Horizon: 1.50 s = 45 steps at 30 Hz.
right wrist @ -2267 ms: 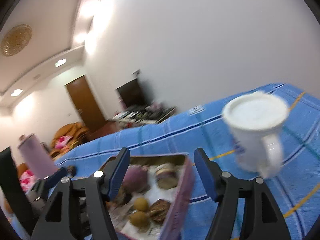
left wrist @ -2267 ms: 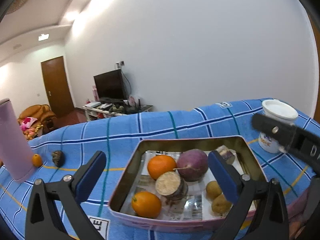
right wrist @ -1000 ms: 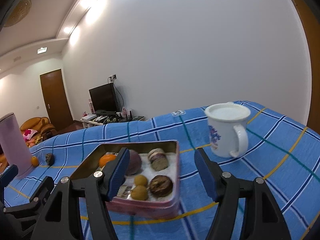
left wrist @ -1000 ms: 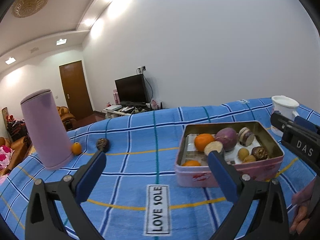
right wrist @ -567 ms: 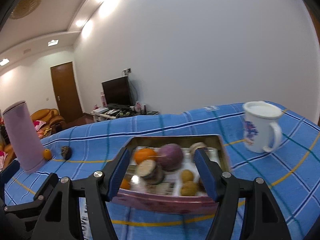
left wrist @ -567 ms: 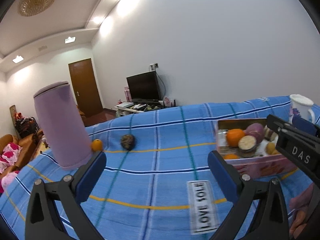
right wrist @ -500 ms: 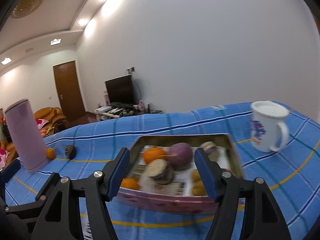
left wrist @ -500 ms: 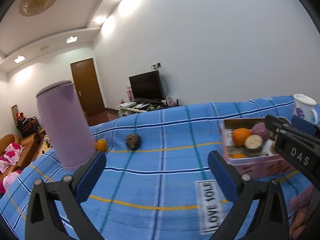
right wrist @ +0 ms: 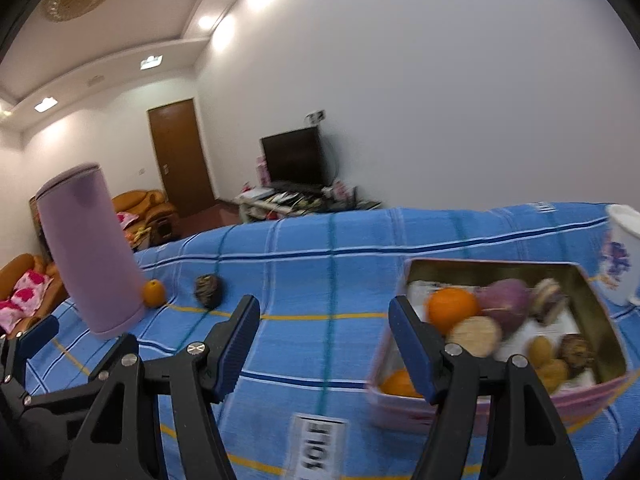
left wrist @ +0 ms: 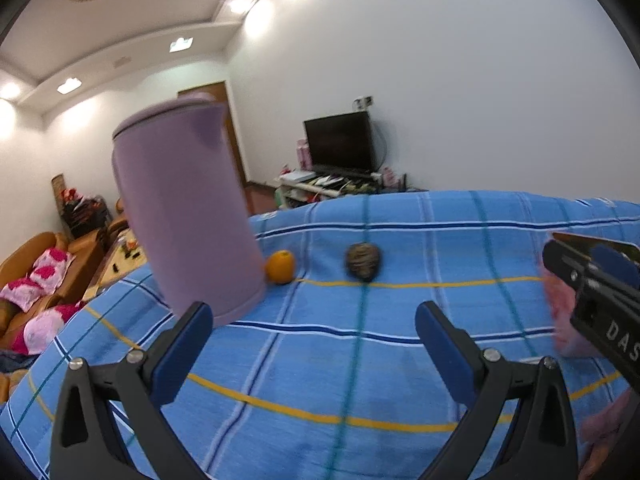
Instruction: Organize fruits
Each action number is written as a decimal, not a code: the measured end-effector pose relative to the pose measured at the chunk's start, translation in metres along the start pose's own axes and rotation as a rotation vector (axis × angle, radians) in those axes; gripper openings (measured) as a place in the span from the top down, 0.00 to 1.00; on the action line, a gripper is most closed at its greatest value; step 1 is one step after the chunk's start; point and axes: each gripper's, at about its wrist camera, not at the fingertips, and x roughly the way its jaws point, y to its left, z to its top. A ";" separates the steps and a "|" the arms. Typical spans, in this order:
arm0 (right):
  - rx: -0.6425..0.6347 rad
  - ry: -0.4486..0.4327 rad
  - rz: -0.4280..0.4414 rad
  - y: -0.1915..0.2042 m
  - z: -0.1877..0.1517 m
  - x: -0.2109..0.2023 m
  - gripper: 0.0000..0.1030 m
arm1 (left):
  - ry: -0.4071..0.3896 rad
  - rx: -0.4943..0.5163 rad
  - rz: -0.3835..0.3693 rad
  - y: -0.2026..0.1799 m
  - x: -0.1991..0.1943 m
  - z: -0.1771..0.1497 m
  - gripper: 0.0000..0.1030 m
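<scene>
Far left: the tall purple container [left wrist: 184,216] is standing on the table [left wrist: 360,360], which is wearing a blue plaid cloth. Just beside its base the small orange [left wrist: 280,266] is sitting loose, touching or nearly so; I cannot tell which. A little right of it, the dark round fruit [left wrist: 363,262] is lying apart on the yellow stripe.

I am holding my left gripper [left wrist: 312,340] released, nothing between the blue pads, and pointing it at these two strays. My right gripper [right wrist: 324,340] is likewise hanging open and empty over bare cloth.

Right side: the pink tin [right wrist: 580,280] is already carrying oranges, a purple root, cut rounds and small brown fruits. The white mug [right wrist: 622,256] is standing just beyond it.

Judging the step: collecting the strays for the tin. Doing it well is meaning taking the dark fruit first, since it is standing clear; the orange is needing an approach from the right, away from the container, pads straddling its widest part, closing gently so it is not rolling off
</scene>
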 end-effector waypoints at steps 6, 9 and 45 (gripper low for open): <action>-0.012 0.115 0.065 0.032 0.004 0.044 0.34 | 0.064 -0.029 0.054 0.034 0.033 0.006 0.00; -0.007 0.175 0.081 0.044 0.006 0.068 0.34 | 0.105 -0.019 0.061 0.046 0.047 0.010 0.00; -0.034 0.327 0.116 0.054 0.008 0.120 0.55 | 0.202 0.259 0.116 -0.010 0.113 0.023 0.15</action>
